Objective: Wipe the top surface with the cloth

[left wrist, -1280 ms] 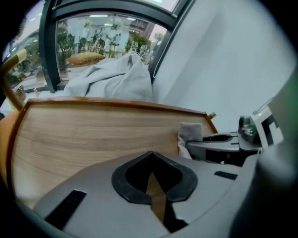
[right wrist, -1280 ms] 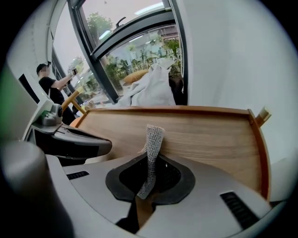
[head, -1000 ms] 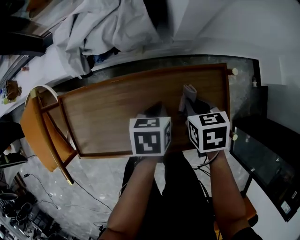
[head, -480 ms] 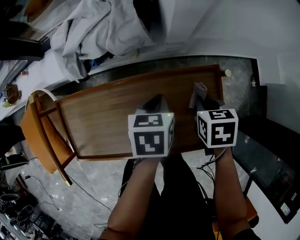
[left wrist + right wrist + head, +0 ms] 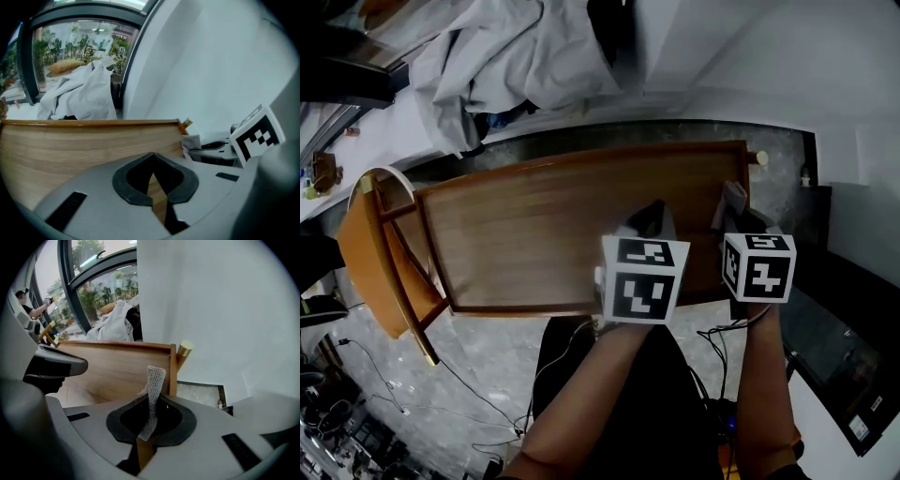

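The wooden table top (image 5: 534,234) fills the middle of the head view. A strip of grey woven cloth (image 5: 152,394) stands up between the jaws of my right gripper (image 5: 149,420), which is shut on it. In the head view that cloth (image 5: 733,199) lies at the table's right edge, in front of the right gripper (image 5: 736,214). My left gripper (image 5: 649,220) hovers over the near right part of the top. In the left gripper view, the left gripper (image 5: 152,176) is shut with nothing in it, and the cloth (image 5: 191,143) shows to its right.
An orange chair (image 5: 370,253) stands against the table's left end. A heap of white fabric (image 5: 506,56) lies beyond the far edge. A brass knob (image 5: 759,157) marks the far right corner. A dark cabinet (image 5: 834,347) stands to the right, and cables (image 5: 384,375) trail on the floor.
Both grippers have slid to the right along the near side of the top. The cloth went with the right gripper from mid-right to the right edge.
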`<state>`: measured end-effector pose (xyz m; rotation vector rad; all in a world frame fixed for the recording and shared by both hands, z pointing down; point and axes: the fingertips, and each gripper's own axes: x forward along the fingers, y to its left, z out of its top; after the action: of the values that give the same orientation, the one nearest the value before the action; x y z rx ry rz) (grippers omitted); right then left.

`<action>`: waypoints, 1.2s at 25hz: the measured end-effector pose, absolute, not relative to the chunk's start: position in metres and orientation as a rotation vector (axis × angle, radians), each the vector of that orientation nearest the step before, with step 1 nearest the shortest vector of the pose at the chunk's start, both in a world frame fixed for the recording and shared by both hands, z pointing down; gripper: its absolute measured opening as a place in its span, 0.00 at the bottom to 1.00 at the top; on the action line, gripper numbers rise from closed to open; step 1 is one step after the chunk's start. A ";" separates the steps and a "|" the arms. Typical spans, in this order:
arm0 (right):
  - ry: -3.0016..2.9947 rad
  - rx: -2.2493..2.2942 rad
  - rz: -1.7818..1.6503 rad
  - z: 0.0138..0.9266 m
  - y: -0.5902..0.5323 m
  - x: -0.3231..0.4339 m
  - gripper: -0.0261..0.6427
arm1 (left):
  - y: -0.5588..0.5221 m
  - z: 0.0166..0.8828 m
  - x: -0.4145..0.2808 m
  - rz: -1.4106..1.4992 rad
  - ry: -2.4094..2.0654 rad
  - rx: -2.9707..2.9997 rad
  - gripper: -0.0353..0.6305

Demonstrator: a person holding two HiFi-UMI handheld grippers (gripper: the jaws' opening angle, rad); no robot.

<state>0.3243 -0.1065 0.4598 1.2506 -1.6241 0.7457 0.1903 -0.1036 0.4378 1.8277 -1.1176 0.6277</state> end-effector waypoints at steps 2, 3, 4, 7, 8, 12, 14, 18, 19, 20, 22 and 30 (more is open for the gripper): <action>-1.603 1.259 0.740 0.458 -0.105 0.331 0.09 | -0.100 0.437 0.189 0.624 -1.114 1.824 0.07; -1.592 1.263 0.733 0.457 -0.104 0.333 0.09 | -0.099 0.437 0.188 0.623 -1.115 1.823 0.07; -1.585 1.269 0.725 0.456 -0.104 0.334 0.09 | -0.098 0.436 0.185 0.620 -1.118 1.822 0.07; -1.648 1.291 0.740 0.449 -0.105 0.317 0.09 | -0.093 0.433 0.168 0.603 -1.143 1.810 0.07; -1.694 1.289 0.751 0.445 -0.104 0.302 0.09 | -0.091 0.432 0.158 0.593 -1.155 1.801 0.07; -1.860 1.205 0.744 0.431 -0.092 0.210 0.09 | -0.078 0.422 0.097 0.549 -1.217 1.758 0.07; -1.943 1.142 0.747 0.426 -0.086 0.151 0.09 | -0.068 0.417 0.054 0.533 -1.258 1.728 0.07; -2.074 1.005 0.787 0.429 -0.061 0.034 0.09 | -0.043 0.403 -0.041 0.509 -1.367 1.667 0.07; -2.094 0.976 0.803 0.431 -0.052 0.009 0.09 | -0.036 0.397 -0.063 0.505 -1.389 1.657 0.07; -2.111 0.951 0.815 0.432 -0.044 -0.015 0.09 | -0.029 0.392 -0.084 0.500 -1.410 1.649 0.07; -2.142 0.909 0.824 0.434 -0.029 -0.057 0.09 | -0.016 0.380 -0.120 0.484 -1.448 1.637 0.07; -2.226 0.814 0.927 0.451 -0.001 -0.161 0.09 | 0.011 0.343 -0.203 0.482 -1.523 1.689 0.07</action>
<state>-0.1615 -0.0010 0.4512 0.8144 -2.2258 0.9272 -0.2034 0.0110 0.3433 1.6893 -1.5231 0.4818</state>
